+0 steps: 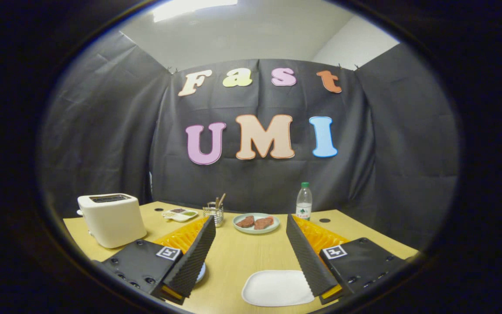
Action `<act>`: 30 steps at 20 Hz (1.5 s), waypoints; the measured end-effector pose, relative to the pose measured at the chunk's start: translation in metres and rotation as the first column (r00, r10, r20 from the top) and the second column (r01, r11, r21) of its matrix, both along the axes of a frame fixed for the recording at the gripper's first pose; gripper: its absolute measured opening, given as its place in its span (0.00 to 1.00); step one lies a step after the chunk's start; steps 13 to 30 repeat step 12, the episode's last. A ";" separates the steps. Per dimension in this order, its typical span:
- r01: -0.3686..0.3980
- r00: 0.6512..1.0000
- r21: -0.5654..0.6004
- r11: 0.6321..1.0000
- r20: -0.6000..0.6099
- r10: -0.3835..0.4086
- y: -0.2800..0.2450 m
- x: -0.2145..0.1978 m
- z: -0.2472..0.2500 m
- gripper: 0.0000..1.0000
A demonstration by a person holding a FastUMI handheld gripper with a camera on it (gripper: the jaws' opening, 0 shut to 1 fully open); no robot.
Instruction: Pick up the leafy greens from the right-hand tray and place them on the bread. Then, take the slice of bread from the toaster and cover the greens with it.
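Note:
My gripper point(250, 219) hovers above the wooden table point(233, 253), open wide with nothing between its fingers. A flat white rounded-square piece point(277, 288), possibly the bread, lies on the table close below, between the fingers and nearer the right one. A cream toaster point(112, 219) stands to the left of the left finger, its dark top slot facing up; I cannot tell whether a slice sits in it. A pale rim of a plate point(201, 272) peeks out from behind the left finger.
Beyond the fingertips sits a light plate with two red-brown slices point(256, 223). Left of it stand a small metal holder with sticks point(213, 213) and a small sauce tray point(180, 213). A water bottle point(303, 200) stands at the back right.

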State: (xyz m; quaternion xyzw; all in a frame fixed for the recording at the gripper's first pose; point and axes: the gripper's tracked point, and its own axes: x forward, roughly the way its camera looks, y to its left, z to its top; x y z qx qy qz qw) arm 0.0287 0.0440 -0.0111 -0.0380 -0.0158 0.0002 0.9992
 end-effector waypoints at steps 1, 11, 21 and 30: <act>0.007 1.000 0.001 1.000 -0.003 -0.007 -0.004 0.000 -0.001 1.00; 0.066 0.998 0.052 0.996 -0.019 -0.065 -0.039 -0.004 -0.006 1.00; 0.070 0.997 0.054 0.996 -0.017 -0.069 -0.041 -0.005 -0.006 1.00; 0.070 0.997 0.054 0.996 -0.017 -0.069 -0.041 -0.005 -0.006 1.00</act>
